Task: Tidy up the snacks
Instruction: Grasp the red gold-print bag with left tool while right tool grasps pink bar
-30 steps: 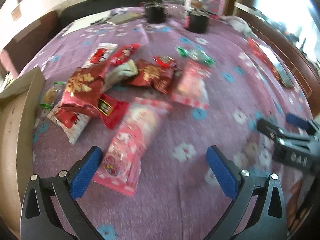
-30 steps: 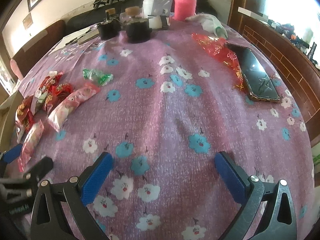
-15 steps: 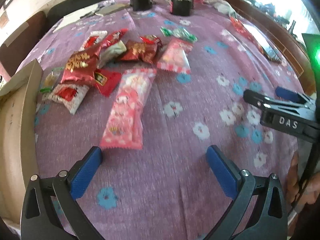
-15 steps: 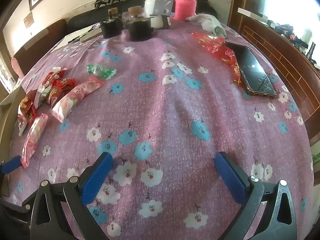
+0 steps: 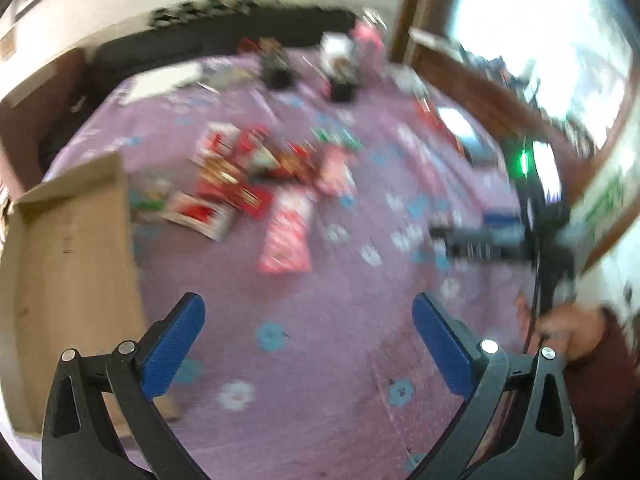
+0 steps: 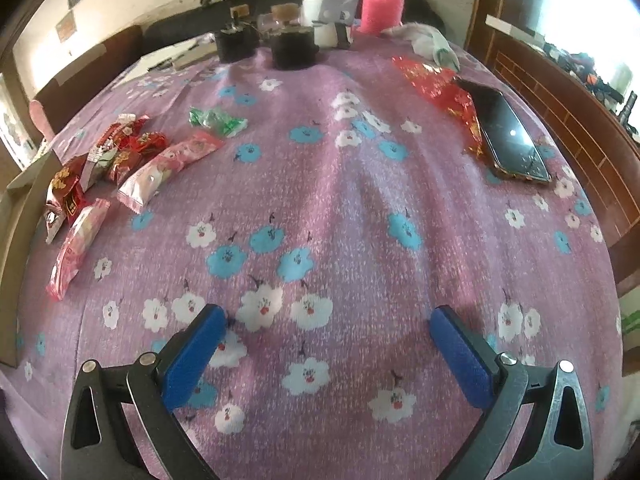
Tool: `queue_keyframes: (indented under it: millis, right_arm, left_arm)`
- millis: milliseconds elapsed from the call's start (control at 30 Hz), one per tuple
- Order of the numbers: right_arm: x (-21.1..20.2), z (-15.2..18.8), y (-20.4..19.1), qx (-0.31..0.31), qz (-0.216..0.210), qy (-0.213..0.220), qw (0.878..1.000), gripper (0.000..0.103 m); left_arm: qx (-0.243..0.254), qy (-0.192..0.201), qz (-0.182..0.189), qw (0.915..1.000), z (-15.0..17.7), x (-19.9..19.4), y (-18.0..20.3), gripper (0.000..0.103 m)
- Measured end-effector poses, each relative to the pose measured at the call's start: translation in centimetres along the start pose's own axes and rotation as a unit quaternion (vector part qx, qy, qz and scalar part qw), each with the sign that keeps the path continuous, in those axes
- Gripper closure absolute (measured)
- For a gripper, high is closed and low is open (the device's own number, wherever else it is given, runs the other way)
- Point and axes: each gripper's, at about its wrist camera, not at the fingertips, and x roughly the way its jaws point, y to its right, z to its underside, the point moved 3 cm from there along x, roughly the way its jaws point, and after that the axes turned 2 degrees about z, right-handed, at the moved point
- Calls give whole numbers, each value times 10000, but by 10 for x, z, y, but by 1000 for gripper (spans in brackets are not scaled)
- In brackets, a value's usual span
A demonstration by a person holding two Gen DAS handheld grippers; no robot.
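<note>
I hold both my left claw (image 5: 308, 320) and right claw (image 6: 326, 330) wide open and empty above the purple floral-clothed bench (image 6: 340, 208), ready for the red and pink snack packets (image 6: 120, 168) heaped near its left edge beside the brown cardboard box (image 5: 68, 248).

Left wrist cam rides behind the left gripper (image 5: 308, 340), raised above the purple tablecloth (image 5: 320, 360), facing 12 o'clock, motion-blurred; cardboard box (image 5: 72, 248) at 9, right gripper (image 5: 476, 236) at 3; right wrist cam sits low over the cloth, facing 12 too; both share the snack pile (image 6: 116, 168) and black jars (image 6: 292, 46)
</note>
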Motion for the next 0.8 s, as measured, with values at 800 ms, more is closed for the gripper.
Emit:
queue_keyframes:
  millis: [800]
  right_arm:
    - [-5,-38,-151,-656,-1812,94,9812,22]
  left_arm:
    - [-1197,-432,82,9918,-85,80,-98,0]
